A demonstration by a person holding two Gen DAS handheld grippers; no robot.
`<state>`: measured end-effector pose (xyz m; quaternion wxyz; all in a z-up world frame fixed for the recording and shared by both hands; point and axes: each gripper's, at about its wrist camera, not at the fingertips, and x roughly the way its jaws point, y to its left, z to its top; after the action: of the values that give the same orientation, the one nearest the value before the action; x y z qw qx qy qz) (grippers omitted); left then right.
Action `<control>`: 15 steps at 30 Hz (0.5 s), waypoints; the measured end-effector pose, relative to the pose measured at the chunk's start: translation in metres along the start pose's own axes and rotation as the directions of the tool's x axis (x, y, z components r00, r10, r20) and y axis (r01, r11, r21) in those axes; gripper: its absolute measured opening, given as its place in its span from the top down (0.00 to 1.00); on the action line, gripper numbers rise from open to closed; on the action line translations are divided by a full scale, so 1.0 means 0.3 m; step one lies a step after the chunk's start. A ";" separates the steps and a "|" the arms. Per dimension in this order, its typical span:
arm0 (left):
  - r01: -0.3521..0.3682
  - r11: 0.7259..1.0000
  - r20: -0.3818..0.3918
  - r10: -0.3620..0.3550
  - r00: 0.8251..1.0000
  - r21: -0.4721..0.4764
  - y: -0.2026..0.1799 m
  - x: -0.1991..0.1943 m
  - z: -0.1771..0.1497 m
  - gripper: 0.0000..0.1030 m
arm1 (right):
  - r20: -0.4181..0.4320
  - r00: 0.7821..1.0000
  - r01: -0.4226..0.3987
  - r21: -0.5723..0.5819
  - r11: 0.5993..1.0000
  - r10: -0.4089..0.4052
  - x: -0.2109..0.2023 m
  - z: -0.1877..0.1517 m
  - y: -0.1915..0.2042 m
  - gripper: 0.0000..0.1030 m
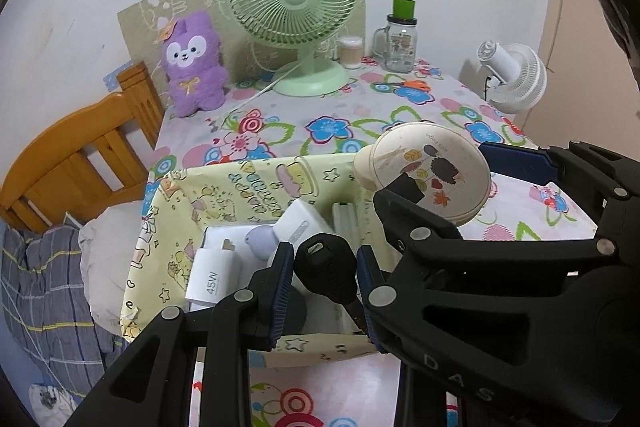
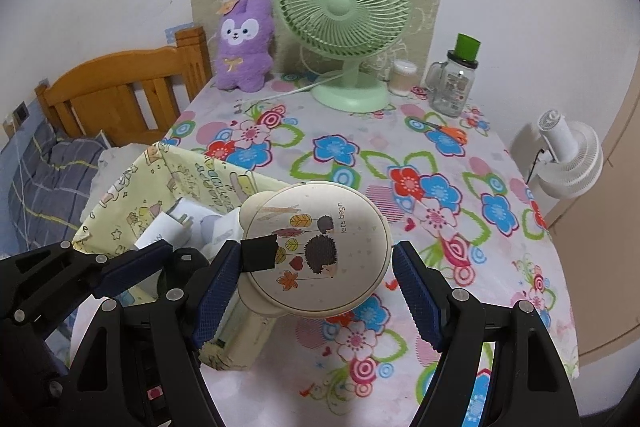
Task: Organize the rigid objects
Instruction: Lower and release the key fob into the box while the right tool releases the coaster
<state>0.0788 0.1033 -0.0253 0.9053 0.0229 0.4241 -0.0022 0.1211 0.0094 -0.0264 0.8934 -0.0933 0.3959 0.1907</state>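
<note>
A yellow patterned fabric box (image 1: 240, 183) (image 2: 120, 195) sits at the table's near left corner and holds white chargers (image 1: 212, 279) and other small items. My left gripper (image 1: 324, 275) is shut on a black plug-like object (image 1: 326, 267) above the box. My right gripper (image 2: 316, 283) holds a round cream case with a hedgehog print (image 2: 320, 247) (image 1: 432, 171) over the box's right edge; its left finger touches the case, its right finger stands slightly off it.
On the floral tablecloth (image 2: 400, 155) stand a green fan (image 2: 344, 19), a purple plush (image 2: 244, 43), a glass jar (image 2: 454, 83), a small cup (image 2: 403, 77) and orange scissors (image 2: 446, 131). A white fan (image 2: 568, 155) is at right, a wooden bed frame (image 2: 116, 91) at left.
</note>
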 end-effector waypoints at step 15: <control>-0.017 0.998 -0.048 0.014 0.999 -0.058 0.108 0.093 -0.011 0.68 | -0.026 0.998 -0.052 -0.029 0.998 0.051 0.092 0.030 0.089 0.24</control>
<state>0.0948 0.1364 -0.0475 0.8953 -0.0004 0.4451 0.0177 0.1331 0.0439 -0.0413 0.8817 -0.0986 0.4066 0.2183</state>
